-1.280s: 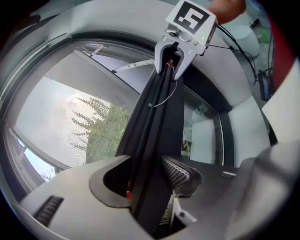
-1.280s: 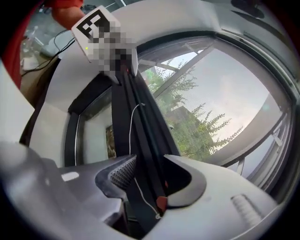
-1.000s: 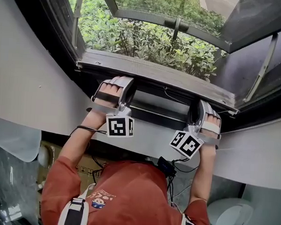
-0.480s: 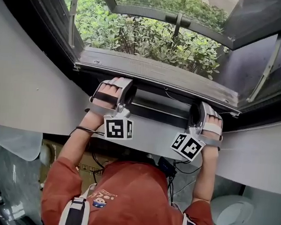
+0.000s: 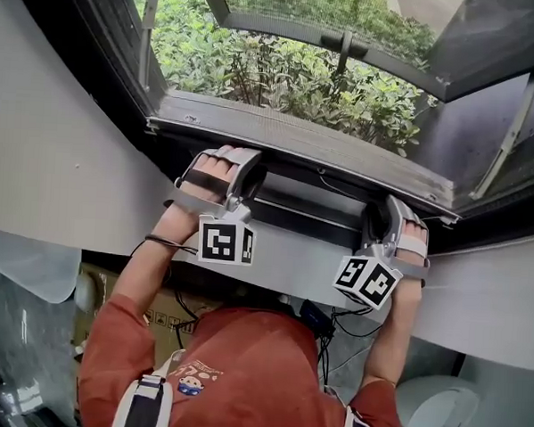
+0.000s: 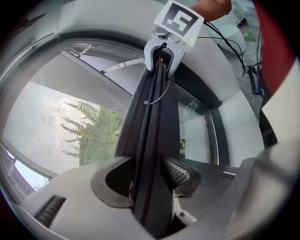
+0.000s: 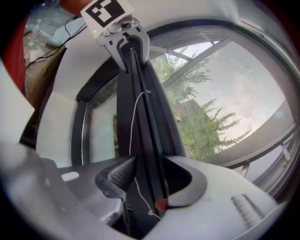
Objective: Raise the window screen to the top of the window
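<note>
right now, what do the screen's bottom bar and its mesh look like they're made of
Screen's bottom bar: probably painted or anodised metal, possibly plastic; matt black, straight, with crisp lengthwise grooves like an extrusion.
Mesh: fine woven grey fibre, likely synthetic or fibreglass; tiny regular weave, with trees showing through it.

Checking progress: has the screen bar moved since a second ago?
No: the screen bar lies just as close under the grey window sill as before.
</note>
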The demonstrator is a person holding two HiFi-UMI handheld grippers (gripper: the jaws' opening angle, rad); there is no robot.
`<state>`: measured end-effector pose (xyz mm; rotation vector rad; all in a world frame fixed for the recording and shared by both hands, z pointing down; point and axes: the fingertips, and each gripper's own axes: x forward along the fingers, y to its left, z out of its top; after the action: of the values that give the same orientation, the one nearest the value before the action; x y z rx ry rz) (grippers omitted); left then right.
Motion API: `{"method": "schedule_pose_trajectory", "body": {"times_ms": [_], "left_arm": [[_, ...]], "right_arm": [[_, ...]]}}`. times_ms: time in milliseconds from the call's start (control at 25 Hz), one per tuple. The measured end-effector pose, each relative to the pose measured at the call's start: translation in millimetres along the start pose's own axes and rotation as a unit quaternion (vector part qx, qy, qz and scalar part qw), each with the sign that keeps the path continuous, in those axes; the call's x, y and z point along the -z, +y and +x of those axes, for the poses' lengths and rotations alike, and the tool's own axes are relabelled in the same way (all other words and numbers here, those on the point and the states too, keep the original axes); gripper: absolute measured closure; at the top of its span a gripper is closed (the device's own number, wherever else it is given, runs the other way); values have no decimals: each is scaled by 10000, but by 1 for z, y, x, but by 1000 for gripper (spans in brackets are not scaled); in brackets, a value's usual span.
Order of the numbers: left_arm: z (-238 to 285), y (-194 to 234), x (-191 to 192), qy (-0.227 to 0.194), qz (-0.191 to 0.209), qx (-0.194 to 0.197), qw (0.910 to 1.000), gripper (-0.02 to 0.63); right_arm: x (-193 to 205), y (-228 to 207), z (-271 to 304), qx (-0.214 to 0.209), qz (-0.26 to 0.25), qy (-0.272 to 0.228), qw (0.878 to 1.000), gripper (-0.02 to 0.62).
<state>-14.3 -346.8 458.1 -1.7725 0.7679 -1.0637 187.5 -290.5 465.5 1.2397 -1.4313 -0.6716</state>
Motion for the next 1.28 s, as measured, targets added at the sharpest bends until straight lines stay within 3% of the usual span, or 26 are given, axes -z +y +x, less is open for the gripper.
{"method": "schedule_pose_trajectory", "body": {"times_ms": [200,440,1040,1280], "left_arm": [[-1,0,-1,-181,-220,153,9995,426],[0,1,-2,-357,-478,408,9974,426],[-1,-5,0,-259,-209,484,9983,436],[-11,15,-6,-398,-330,469,9976,459]], "right_arm": [[0,-1,0,-89,51,-62,9999,407],[-4,-5,0,-302,630,-352,9969,407],[-2,3,-5,-548,578,-493,9956,385],[-8,-16,-14,-573,764,-629,9934,419]]}}
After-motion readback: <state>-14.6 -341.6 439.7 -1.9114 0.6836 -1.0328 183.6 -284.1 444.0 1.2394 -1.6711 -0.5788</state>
